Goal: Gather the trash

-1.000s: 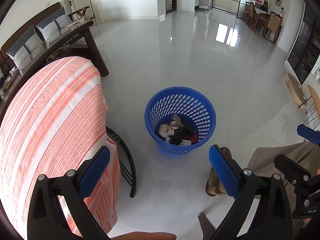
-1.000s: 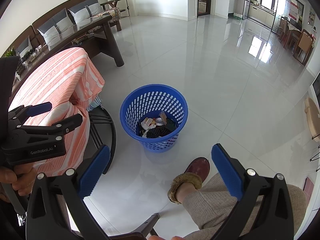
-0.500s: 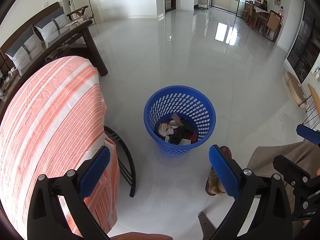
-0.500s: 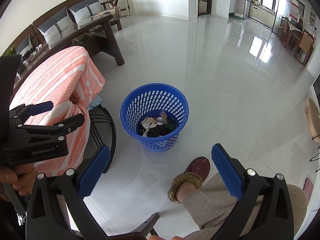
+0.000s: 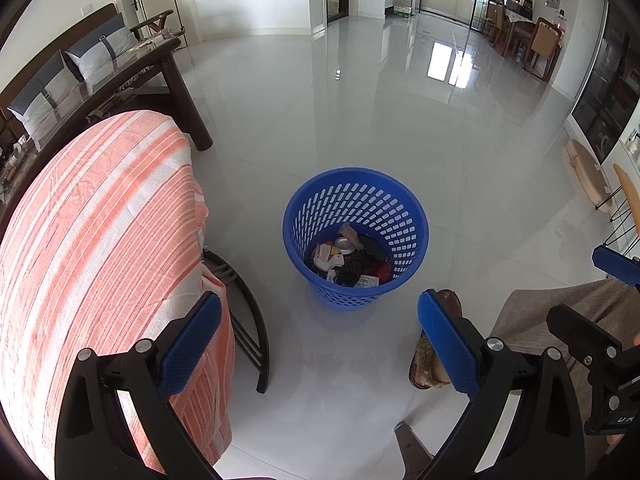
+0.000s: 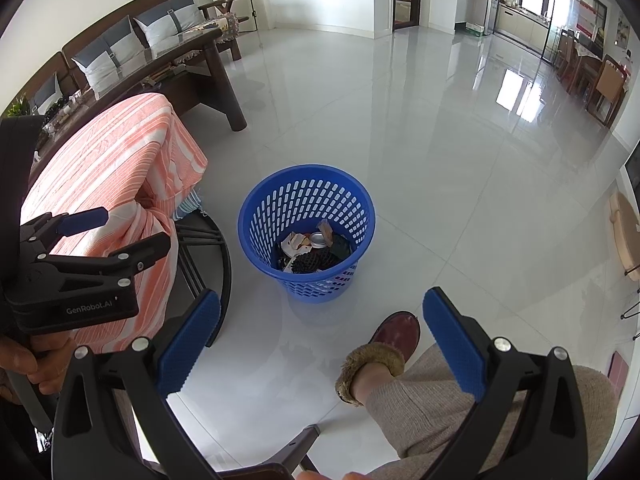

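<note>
Above the floor, both claws are held wide open and empty.
No loose trash is seen; the bin holds scraps, so the tabletop should be scanned next.

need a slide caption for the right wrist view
Open right tongs above a blue basket of trash on a white tiled floor.

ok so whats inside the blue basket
The blue basket holds mixed trash: a round metal can top, paper scraps, something dark and knotted. Whatever lies beneath that pile is covered.
</note>
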`<state>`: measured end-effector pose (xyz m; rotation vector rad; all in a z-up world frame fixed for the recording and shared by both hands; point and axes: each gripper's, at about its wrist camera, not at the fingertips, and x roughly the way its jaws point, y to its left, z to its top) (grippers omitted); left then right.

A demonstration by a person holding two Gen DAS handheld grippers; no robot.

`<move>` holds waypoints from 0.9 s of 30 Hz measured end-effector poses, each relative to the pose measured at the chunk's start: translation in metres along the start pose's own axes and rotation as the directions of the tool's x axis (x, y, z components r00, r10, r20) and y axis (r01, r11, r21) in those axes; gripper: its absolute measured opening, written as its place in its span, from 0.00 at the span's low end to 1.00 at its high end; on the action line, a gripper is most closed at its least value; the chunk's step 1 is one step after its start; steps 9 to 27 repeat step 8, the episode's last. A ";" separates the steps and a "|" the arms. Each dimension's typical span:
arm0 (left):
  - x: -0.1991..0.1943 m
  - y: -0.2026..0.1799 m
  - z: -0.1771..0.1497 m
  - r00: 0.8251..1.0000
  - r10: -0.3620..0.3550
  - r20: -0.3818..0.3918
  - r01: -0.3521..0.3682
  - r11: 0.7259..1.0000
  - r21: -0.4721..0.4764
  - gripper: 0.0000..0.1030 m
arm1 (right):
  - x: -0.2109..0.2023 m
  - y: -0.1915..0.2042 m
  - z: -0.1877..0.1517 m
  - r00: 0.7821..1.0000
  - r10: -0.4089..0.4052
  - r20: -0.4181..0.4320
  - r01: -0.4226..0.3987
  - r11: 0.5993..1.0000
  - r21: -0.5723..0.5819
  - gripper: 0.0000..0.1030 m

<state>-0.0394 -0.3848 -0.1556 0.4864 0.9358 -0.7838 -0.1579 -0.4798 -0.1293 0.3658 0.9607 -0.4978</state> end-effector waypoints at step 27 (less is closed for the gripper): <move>-0.001 0.004 0.004 0.999 -0.016 -0.035 0.016 1.000 0.001 0.95 | 0.001 -0.005 0.001 1.000 -0.008 -0.008 0.008 1.000 0.007 0.95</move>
